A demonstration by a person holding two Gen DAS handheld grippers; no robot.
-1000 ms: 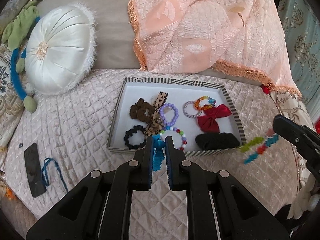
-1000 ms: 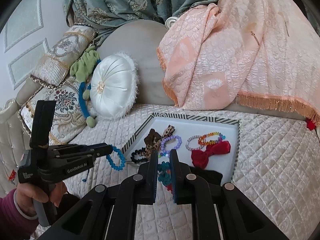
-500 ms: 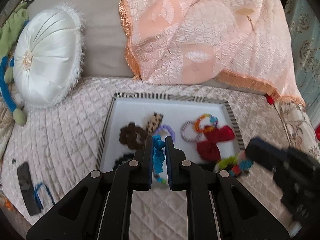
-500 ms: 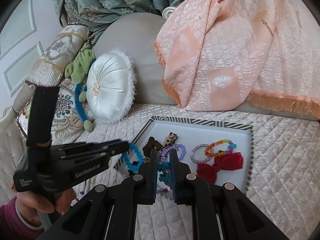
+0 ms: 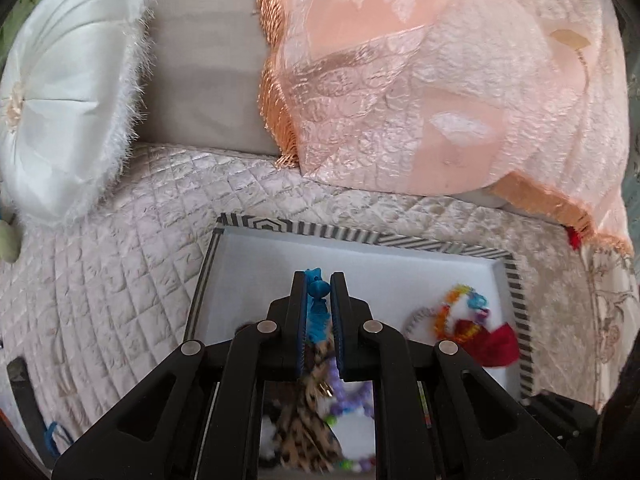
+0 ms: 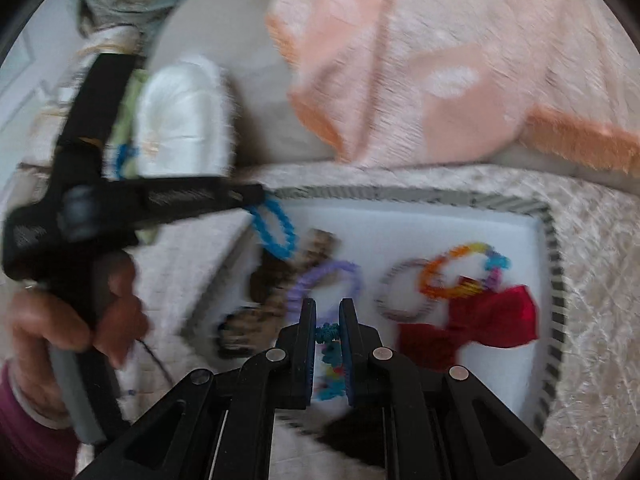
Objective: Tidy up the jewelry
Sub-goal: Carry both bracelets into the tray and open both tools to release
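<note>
A white tray with a striped rim lies on the quilted sofa seat. My left gripper is shut on a blue bead bracelet over the tray's left part; from the right wrist view the bracelet hangs from its tip. My right gripper is shut on a multicoloured bead bracelet above the tray's near side. In the tray lie a red bow, a rainbow bracelet, a purple bracelet and a leopard-print hair tie.
A white round cushion leans at the back left. A peach fringed throw hangs over the sofa back behind the tray. A dark flat object and a blue loop lie on the seat at left.
Both grippers have moved forward over the tray, each still holding its bracelet. The left gripper's blue bracelet now hangs above the tray's left edge. The right wrist view is blurred by motion.
</note>
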